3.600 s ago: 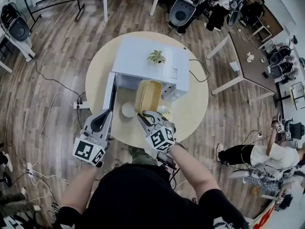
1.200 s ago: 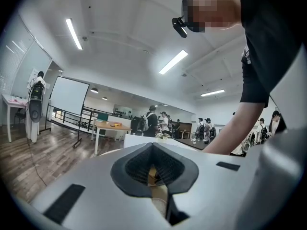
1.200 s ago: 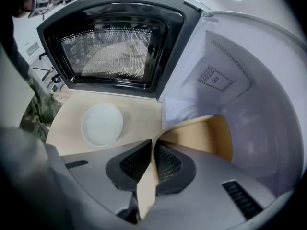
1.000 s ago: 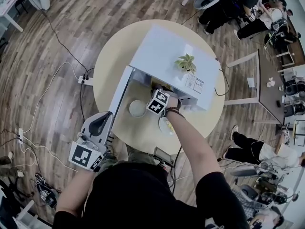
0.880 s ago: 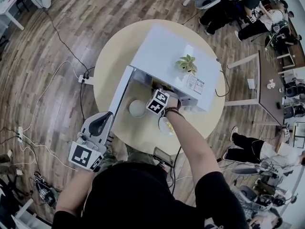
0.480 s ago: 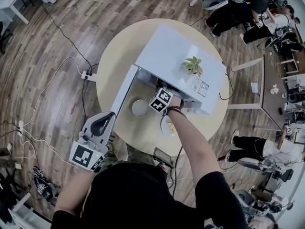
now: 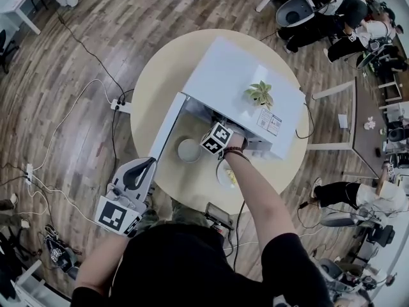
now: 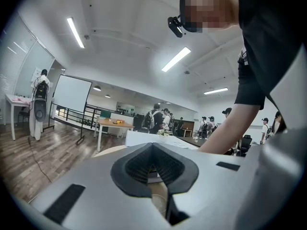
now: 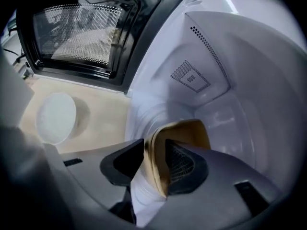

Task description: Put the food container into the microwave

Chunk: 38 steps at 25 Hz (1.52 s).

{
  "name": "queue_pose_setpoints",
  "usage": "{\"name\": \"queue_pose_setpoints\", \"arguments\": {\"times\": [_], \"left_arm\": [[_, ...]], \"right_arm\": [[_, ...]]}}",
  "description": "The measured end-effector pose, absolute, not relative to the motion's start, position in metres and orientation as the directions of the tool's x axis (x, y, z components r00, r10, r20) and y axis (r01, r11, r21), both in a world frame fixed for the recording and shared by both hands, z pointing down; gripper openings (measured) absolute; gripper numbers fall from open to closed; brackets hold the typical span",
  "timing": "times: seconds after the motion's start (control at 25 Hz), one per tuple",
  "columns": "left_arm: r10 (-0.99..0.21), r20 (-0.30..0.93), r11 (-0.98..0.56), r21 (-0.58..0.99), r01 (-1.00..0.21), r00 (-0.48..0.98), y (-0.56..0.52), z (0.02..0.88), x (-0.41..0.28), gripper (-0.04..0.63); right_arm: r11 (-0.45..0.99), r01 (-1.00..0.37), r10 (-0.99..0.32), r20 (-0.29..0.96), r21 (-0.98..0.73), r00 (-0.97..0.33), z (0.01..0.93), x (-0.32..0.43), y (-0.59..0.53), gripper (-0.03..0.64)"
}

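Observation:
The white microwave (image 7: 239, 85) stands on the round table (image 7: 153, 88) with its door (image 7: 167, 128) swung open to the left. My right gripper (image 9: 154, 164) reaches into the cavity and is shut on the rim of the yellow food container (image 9: 187, 131), which rests low inside over the white floor. In the head view only its marker cube (image 7: 217, 138) shows at the opening; the container is hidden there. My left gripper (image 7: 146, 165) hangs off the table's near left edge, jaws together and holding nothing (image 8: 152, 147).
A white round lid (image 7: 189, 150) lies on the table in front of the open door (image 9: 81, 30). A small dish (image 7: 227, 173) sits by my right forearm. A potted plant (image 7: 259, 93) stands on the microwave. Cables and a power strip (image 7: 120, 105) lie on the floor at the left.
Since 3.6 s ago my right gripper has carried the yellow container from in front of the door into the cavity. Over the last second it holds nearly still. The left gripper has stayed low.

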<state>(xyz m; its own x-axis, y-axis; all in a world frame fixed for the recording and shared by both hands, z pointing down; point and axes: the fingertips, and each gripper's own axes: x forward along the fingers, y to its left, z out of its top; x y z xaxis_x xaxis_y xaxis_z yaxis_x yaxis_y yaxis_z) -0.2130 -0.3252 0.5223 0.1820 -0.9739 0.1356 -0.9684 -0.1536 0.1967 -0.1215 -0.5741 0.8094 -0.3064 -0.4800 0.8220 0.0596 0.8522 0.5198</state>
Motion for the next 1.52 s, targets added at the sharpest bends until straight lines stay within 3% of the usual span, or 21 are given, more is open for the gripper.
{"name": "queue_pose_setpoints", "arguments": {"times": [0.36,0.52,0.68,0.96,1.52], "left_arm": [[-0.968,0.123,-0.194,0.189,-0.963,0.219,-0.327,0.520,-0.205,0.018],[-0.961,0.095,-0.241,0.184,-0.953,0.262,-0.330,0.513,-0.198,0.018],[-0.950,0.060,-0.293,0.173,-0.940,0.307,-0.331,0.503,-0.189,0.018],[-0.923,0.005,-0.379,0.156,-0.912,0.385,-0.332,0.486,-0.173,0.018],[-0.874,-0.080,-0.484,0.085,-0.871,0.478,-0.324,0.446,-0.152,0.018]], "right_arm": [[0.819,-0.019,-0.538,0.755,0.574,-0.375,0.782,-0.113,-0.551,0.134],[0.817,-0.017,-0.531,0.740,0.577,-0.412,0.760,-0.102,-0.509,0.113],[0.837,-0.007,-0.497,0.755,0.547,-0.427,0.748,-0.088,-0.460,0.012],[0.881,-0.146,-0.459,0.737,0.450,-0.496,0.696,-0.073,-0.396,0.012],[0.788,-0.453,-0.605,0.394,0.416,-0.692,0.535,-0.067,-0.320,0.012]]}}
